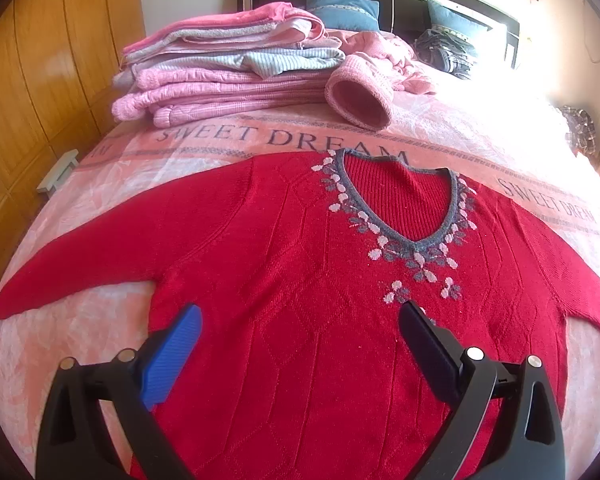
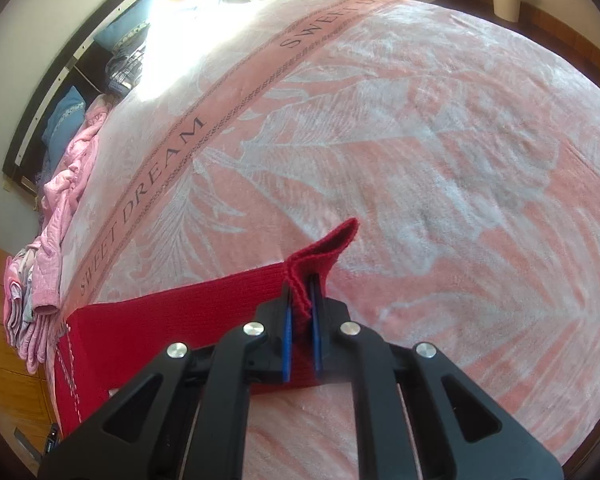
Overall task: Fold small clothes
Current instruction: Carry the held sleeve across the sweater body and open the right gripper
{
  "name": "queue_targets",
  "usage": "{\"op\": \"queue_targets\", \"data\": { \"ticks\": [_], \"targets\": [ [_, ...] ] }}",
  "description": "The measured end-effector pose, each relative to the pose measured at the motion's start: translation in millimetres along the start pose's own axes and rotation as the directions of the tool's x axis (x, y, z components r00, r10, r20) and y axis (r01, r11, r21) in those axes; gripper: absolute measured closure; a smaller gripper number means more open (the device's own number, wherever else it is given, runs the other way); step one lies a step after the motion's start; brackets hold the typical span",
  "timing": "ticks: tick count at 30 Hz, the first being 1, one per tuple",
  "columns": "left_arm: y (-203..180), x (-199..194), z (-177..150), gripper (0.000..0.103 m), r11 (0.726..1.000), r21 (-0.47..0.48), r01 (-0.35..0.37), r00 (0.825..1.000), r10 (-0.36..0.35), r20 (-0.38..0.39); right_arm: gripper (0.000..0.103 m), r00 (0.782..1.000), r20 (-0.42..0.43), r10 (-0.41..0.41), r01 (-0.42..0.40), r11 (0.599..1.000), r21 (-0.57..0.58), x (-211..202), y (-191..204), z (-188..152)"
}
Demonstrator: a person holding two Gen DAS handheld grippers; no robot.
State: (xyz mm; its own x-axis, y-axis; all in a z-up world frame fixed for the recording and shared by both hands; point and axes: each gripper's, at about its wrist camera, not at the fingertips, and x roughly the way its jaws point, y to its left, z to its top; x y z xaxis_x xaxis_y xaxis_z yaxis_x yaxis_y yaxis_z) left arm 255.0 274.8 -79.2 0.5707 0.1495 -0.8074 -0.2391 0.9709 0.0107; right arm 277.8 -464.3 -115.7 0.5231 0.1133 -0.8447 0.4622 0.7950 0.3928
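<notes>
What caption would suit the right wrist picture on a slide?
The right gripper pinches the cuff of a red sweater's sleeve, lifted off a pink blanket.

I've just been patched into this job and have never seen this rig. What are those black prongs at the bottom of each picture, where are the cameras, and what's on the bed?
The prongs are handheld two-finger grippers, one in each of a person's hands; no robot arm. Each carries a fisheye camera looking forward along its fingers, hence the bulging bed.

The left-wrist view shows the left gripper open, hovering over a red sweater spread flat on the pink "SWEET DREAM" blanket. Behind it sits a stack of folded pink clothes.

The right-wrist view shows the right gripper shut on the cuff end of the sweater's sleeve, which is bunched up between the fingers.
</notes>
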Motion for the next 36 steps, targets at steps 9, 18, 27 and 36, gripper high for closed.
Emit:
{"op": "queue_targets", "data": {
  "ticks": [9,18,27,36],
  "targets": [
    [16,5,4,0.004,1.000,-0.015,-0.005,1.000,0.005,-0.021,0.097,0.978,-0.077,0.192,-0.203,0.964,-0.172,3,134,-27],
    [33,6,7,0.004,0.999,-0.034,0.007,1.000,-0.008,-0.026,0.097,0.918,-0.247,0.309,-0.383,0.854,-0.352,30,303,-100],
    [43,9,7,0.004,0.998,-0.050,0.031,0.999,-0.033,-0.038,0.097,0.881,-0.391,0.266,-0.433,0.787,-0.440,77,394,-180],
    [15,13,6,0.004,0.994,-0.041,0.106,0.992,-0.108,-0.064,0.070,0.830,-0.476,0.292,-0.521,0.713,-0.470,81,418,-210]
  ]
}}
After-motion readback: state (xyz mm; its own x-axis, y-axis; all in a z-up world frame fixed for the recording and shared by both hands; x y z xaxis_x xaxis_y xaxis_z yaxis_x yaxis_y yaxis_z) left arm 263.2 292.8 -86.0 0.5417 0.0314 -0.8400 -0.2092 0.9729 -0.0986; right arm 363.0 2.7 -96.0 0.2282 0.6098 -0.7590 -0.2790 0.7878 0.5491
